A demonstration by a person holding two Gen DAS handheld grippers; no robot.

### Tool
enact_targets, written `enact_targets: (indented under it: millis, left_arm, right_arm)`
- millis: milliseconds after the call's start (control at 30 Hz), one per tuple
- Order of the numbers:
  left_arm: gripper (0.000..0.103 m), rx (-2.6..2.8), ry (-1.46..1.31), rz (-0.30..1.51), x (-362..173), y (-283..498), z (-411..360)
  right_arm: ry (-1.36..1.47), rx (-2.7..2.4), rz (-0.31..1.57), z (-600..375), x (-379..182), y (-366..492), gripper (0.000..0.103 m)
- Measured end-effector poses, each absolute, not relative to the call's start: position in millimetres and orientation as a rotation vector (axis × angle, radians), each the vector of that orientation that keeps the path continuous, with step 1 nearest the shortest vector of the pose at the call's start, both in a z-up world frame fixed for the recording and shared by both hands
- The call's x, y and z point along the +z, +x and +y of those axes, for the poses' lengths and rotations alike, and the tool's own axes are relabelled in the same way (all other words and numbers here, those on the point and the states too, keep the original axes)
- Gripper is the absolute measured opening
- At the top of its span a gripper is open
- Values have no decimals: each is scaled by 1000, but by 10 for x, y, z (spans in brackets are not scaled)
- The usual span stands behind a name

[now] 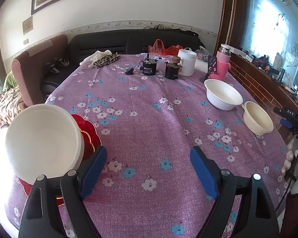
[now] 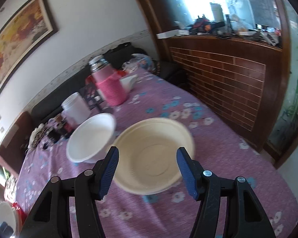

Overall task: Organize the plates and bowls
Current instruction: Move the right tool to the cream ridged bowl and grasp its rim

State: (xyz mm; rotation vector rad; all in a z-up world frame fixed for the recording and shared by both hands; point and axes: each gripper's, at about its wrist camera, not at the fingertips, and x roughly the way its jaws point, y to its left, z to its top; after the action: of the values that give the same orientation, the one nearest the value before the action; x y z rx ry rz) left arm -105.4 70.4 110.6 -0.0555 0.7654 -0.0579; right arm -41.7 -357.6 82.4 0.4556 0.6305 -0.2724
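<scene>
In the left wrist view my left gripper (image 1: 149, 158) stands open over bare tablecloth, nothing between its blue pads. Just outside its left finger a white bowl (image 1: 43, 140) sits on a red scalloped plate (image 1: 88, 130). Farther right stand a second white bowl (image 1: 223, 97) and a cream bowl (image 1: 258, 118). In the blurred right wrist view my right gripper (image 2: 147, 168) is open, its pads framing the cream bowl (image 2: 153, 156), which rests on the table beyond them and is not gripped. The second white bowl (image 2: 91, 136) sits just to its left.
A purple flowered cloth (image 1: 149, 109) covers the table. At its far end stand a pink flask (image 1: 222, 63), a white tub (image 1: 186, 62), two dark motors (image 1: 149, 68) and a leopard-print pouch (image 1: 106, 59). A wooden partition (image 2: 228, 83) runs along the right edge; a sofa lies behind.
</scene>
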Motion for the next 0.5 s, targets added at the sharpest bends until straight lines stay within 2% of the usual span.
enact_targets:
  millis: [300, 333, 367, 400, 500]
  left_arm:
    - [85, -69, -43, 774, 1102, -1069, 634]
    - [85, -68, -41, 773, 1108, -1075, 632]
    - [85, -67, -39, 771, 1112, -1078, 632]
    - [85, -66, -39, 771, 1114, -1073, 629]
    - [85, -78, -57, 783, 1107, -1037, 646]
  right_arm:
    - [486, -339, 781, -4014, 411, 53, 63]
    - [483, -322, 800, -3985, 363, 84, 44]
    - [478, -303, 821, -3965, 327, 133, 18]
    - [475, -282, 838, -3927, 295, 158, 13]
    - [471, -176, 861, -3767, 260, 161, 13]
